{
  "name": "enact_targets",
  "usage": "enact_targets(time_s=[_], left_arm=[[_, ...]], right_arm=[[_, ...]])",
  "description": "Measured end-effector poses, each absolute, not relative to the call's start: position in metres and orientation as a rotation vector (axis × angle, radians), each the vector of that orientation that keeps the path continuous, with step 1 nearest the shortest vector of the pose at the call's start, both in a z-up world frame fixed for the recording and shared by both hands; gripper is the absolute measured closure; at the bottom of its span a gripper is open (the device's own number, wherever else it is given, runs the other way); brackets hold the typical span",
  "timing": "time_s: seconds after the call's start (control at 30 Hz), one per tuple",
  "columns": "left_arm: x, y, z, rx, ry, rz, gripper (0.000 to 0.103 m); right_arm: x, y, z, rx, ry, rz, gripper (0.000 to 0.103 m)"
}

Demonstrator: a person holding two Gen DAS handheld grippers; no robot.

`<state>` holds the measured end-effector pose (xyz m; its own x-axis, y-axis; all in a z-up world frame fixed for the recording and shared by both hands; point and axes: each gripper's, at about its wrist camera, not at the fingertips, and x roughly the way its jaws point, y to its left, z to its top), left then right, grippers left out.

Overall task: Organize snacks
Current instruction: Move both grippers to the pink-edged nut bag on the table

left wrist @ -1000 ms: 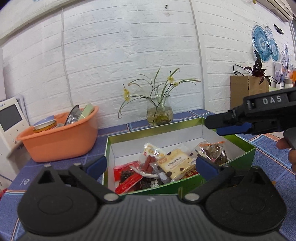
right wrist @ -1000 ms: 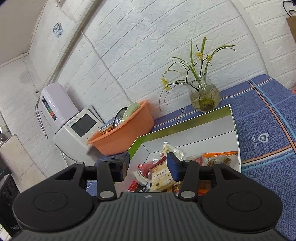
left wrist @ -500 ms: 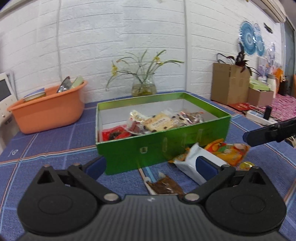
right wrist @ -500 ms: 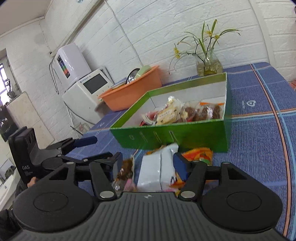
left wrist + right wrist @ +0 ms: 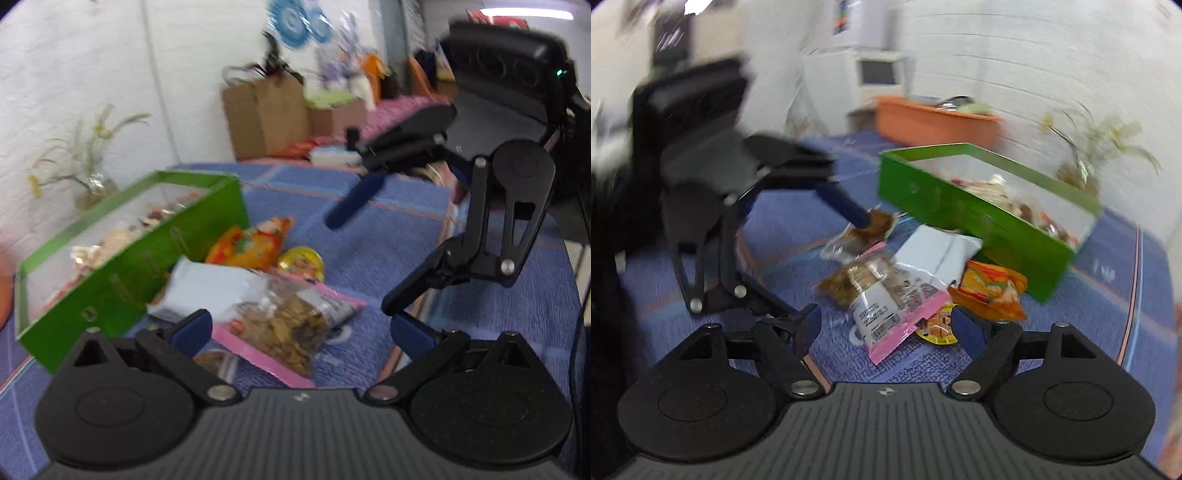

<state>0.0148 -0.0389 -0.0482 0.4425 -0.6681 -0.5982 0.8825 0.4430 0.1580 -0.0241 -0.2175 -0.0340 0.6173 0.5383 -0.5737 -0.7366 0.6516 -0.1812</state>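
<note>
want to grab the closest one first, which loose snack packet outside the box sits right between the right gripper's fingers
The pink-edged clear packet of brown snacks. The white packet and orange packet lie farther off, against the green box.

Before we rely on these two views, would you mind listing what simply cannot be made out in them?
- Snacks inside the green box: left wrist view, motion blur; no wrapper is readable.
- Small packet at the bottom: left wrist view, mostly hidden behind the left gripper body.
- Round yellow snack: right wrist view, half covered by the pink packet and a finger of the right gripper.
- Orange tub contents: right wrist view, blurred.
</note>
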Motion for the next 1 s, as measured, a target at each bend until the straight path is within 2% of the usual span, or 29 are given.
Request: enact_targets(time_s=[0.13,0.3,0.43,0.53,0.7,0.77,0.87,1.0], left_arm=[[0.022,-0.046,-0.054,0.571,0.539,-1.049,0.000],[0.033,-0.049,-0.056,0.591,0.556,-1.048,0.000],[0.043,-0.042,-0.057,0.503,0.557,-1.103,0.001],[0.049,-0.037,-0.060,0.477,0.585,-1.144,0.011],[0.056,-0.028,-0.064,0.436,0.619,-1.172,0.018],[0.057,-0.026,-0.063,0.440,0.614,-1.171,0.017],[0.053,-0.023,-0.059,0.482,0.573,-1.145,0.009],[0.047,-0.024,-0.051,0.517,0.497,-1.172,0.007]], right_arm=[[-0.021,-0.196,-0.037,-0.690,0.476,0.850,0.000],[0.012,-0.189,-0.036,-0.744,0.531,0.931,0.000],[0.031,-0.190,-0.040,-0.734,0.555,1.022,0.000],[0.042,-0.191,-0.044,-0.744,0.596,1.087,0.000],[0.060,-0.204,-0.041,-0.683,0.677,1.160,0.000],[0.064,-0.208,-0.042,-0.650,0.693,1.168,0.000],[0.063,-0.211,-0.044,-0.649,0.683,1.167,0.000],[0.055,-0.217,-0.049,-0.645,0.671,1.161,0.000]])
